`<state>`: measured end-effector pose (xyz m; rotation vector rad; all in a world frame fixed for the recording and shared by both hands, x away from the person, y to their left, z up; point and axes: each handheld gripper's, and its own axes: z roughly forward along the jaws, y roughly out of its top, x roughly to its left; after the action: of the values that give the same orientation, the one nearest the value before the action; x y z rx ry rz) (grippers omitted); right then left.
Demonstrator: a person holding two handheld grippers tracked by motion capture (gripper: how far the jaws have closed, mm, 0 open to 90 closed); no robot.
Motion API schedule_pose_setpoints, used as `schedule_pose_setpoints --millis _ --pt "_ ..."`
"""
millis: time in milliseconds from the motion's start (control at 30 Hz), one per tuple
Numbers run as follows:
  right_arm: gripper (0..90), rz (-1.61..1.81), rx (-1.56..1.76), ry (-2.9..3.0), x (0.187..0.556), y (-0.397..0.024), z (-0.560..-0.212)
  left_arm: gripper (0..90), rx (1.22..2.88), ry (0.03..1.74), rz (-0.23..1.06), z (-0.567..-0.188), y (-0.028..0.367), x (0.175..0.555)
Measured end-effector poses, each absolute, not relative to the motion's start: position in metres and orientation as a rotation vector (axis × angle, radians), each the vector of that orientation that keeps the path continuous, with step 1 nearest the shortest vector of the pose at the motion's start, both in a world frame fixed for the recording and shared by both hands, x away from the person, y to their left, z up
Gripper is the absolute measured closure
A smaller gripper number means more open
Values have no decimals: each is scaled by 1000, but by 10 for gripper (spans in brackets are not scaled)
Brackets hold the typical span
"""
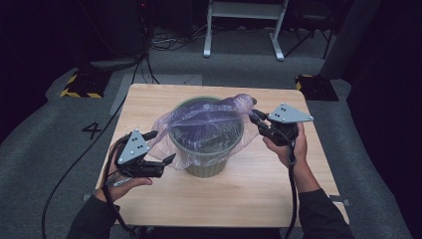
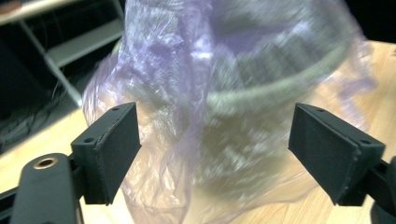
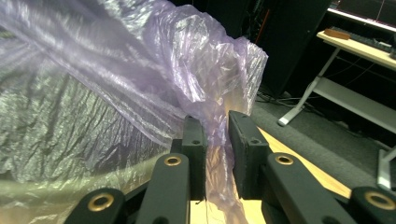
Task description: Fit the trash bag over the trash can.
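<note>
1. Dim workshop floor, cables and a white desk frame point(image 1: 245, 27) surround a pale wooden table point(image 1: 278, 194), where a person works with a hand-held gripper in each hand.

2. At the table's centre stands a green bin point(image 1: 206, 162), with a thin purple plastic bag point(image 1: 199, 122) draped loosely over its rim and spilling down its sides.

3. At three o'clock of the bin, the right gripper point(image 1: 256, 118) points toward nine o'clock, its jaws standing close with a twisted gather of the bag's edge between them point(image 3: 215, 140); a narrow gap shows, so the pinch looks light at best.

4. At eight o'clock of the bin, the left gripper point(image 1: 163, 147) points toward three o'clock and slightly down, its fingers point(image 2: 116, 149) spread wide with nothing held; the bag's hanging skirt lies just ahead of them.

5. Both forearms enter from six o'clock, the hands wrapped round the gripper bodies, wrists roughly level.

6. By the look of it, the film is feather-light, soft, crinkly and slippery, and liable to tear or slide out of a loose grip. The sound place to take hold appears to be a bunched fold at the hem, near the rim, rather than a single stretched layer.
</note>
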<state>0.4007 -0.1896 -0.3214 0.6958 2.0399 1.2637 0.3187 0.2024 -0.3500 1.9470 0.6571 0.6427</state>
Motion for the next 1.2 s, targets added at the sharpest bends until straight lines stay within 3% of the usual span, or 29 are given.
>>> schedule_pose_setpoints --millis 133,300,333,400,467,533,633,833,900,1067,1200 --pt "726 1289 709 2033 398 -195 -322 302 1970 699 606 -362 204 326" --pt "738 1293 711 2046 397 -199 -325 464 1968 721 593 -367 203 331" --pt "740 1291 712 2048 397 -199 -326 464 1980 721 595 -369 203 332" --pt "742 1291 704 2059 396 -201 -329 621 2025 705 609 -374 200 334" --pt "667 1288 693 2075 395 -201 -330 702 2047 703 627 -377 199 337" --pt "513 1282 648 2088 391 -200 -331 772 2062 697 623 -379 198 339" --pt "360 1237 582 2048 381 -196 -329 811 2048 696 623 -378 198 339" --pt "269 1234 417 1969 359 -188 -318 865 2045 674 638 -373 197 337" --pt "278 1215 358 1942 354 -185 -315 882 2055 670 642 -372 197 337" --pt "468 1210 240 1969 351 -176 -312 888 2058 679 642 -373 198 339" --pt "693 1127 235 2011 357 -167 -313 880 2055 683 640 -374 200 341"
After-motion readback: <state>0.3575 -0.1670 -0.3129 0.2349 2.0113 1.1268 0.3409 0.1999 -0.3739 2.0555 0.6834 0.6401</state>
